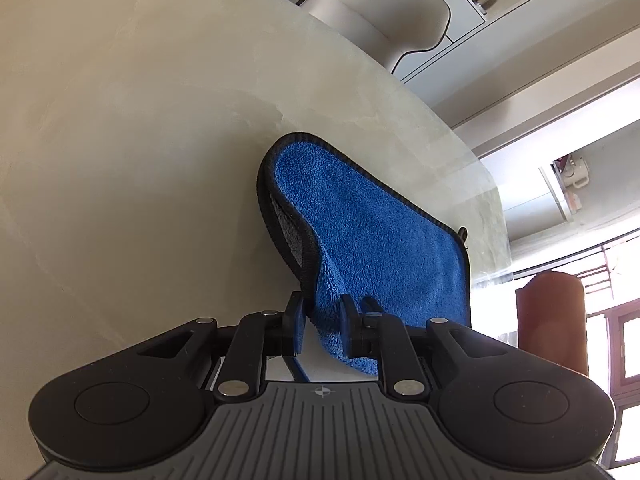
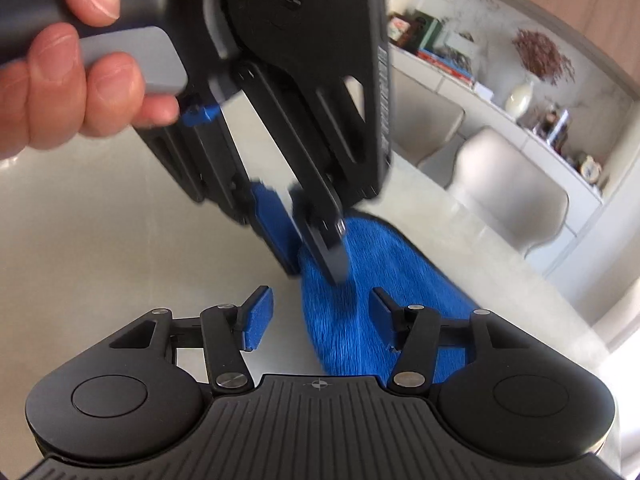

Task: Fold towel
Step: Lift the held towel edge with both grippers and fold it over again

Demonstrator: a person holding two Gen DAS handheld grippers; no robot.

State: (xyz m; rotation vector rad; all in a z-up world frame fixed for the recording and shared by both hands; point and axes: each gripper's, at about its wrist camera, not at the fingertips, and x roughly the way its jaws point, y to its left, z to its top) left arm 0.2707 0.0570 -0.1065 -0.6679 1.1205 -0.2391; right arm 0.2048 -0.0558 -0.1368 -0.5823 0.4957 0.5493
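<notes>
A blue towel (image 1: 360, 236) with a black stitched edge and grey underside lies on the pale marble table (image 1: 140, 140). My left gripper (image 1: 322, 320) is shut on a lifted corner of the towel, and the cloth hangs between its blue pads. In the right wrist view the towel (image 2: 380, 300) lies ahead and to the right. My right gripper (image 2: 320, 312) is open and empty, its right finger over the towel. The left gripper (image 2: 312, 248), held in a hand, sits just ahead of it and pinches the towel.
The table's curved edge (image 1: 480, 168) runs to the right. Pale chairs (image 2: 508, 184) stand beyond the table. Shelves with a vase, books and a small clock (image 2: 520, 96) are at the back. A brown cylinder (image 1: 552, 320) stands by the window.
</notes>
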